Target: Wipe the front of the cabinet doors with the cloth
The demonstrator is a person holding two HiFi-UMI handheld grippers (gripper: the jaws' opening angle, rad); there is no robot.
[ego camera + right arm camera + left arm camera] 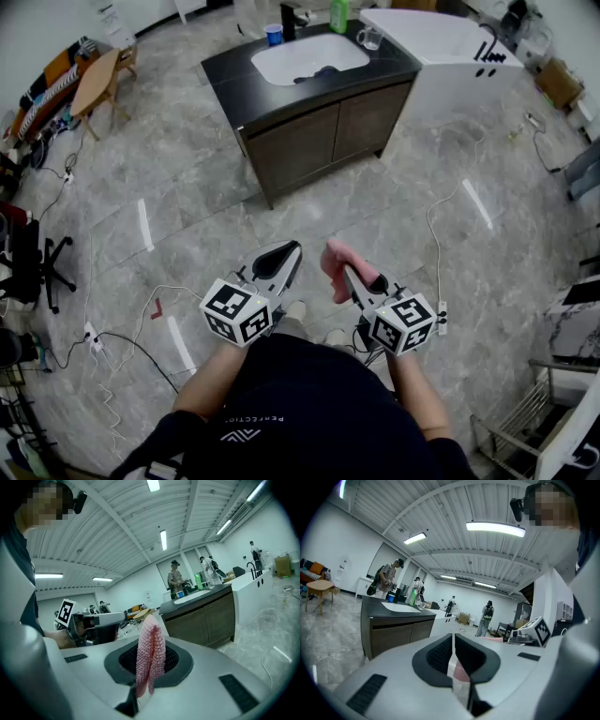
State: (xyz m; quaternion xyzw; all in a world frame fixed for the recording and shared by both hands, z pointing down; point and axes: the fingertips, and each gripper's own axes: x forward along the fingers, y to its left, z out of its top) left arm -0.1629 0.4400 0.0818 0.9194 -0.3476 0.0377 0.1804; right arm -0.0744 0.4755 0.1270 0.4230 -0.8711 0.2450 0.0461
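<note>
A dark wood cabinet with two doors (330, 136) stands ahead under a black counter with a white sink (309, 58); it also shows in the left gripper view (396, 637) and the right gripper view (206, 619). My right gripper (339, 265) is shut on a pink knitted cloth (343, 266), which sticks up folded between the jaws (150, 656). My left gripper (286, 253) is shut with nothing in it (453, 656). Both are held low near my body, well short of the cabinet.
A white unit (448, 56) adjoins the cabinet's right side. Cables (441, 211) trail over the marble floor. A round wooden table (94, 82) and chairs stand far left, a metal rack (534, 422) at lower right. Several people stand in the background (176, 579).
</note>
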